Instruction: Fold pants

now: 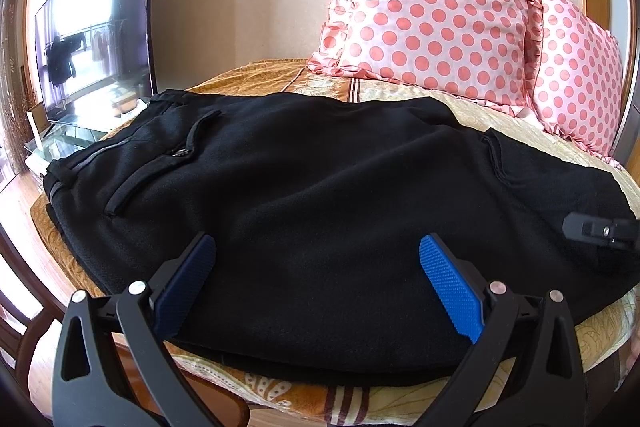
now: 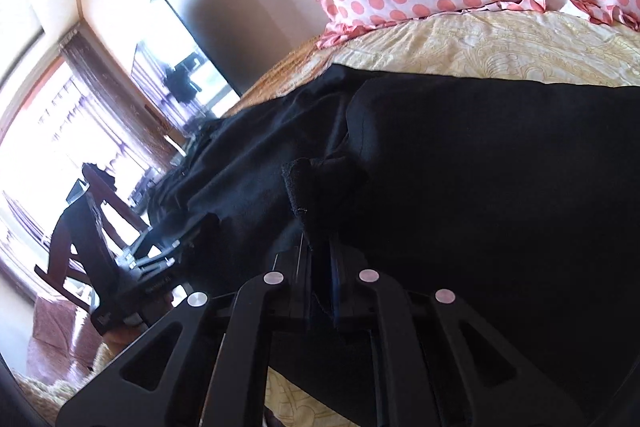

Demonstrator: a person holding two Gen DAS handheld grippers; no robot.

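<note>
— So, where are the pants (image 1: 320, 195) lying?

— Spread across the bed (image 1: 460, 107), waistband and pocket to the left, legs running off to the right. Two polka-dot pillows (image 1: 432, 11) stand at the far side, well apart from the cloth.

— And the claws?

— The left gripper (image 1: 318, 283) hovers over the near edge with its blue pads (image 1: 450, 287) wide apart, gripping nothing. The right gripper (image 2: 316, 251) has its fingers pressed together on a bunched fold of the black fabric, over toward the right end.

— How will the cloth behave?

— My guess is soft and limp, a fairly thick knit with no stiffness. It should sag and drag wherever it isn't held, and layers may slide over each other.

— Where should the left one take hold?

— Probably on the near edge directly under it, pinching every layer at once, so both claws can carry the fold across evenly without one side trailing.
</note>
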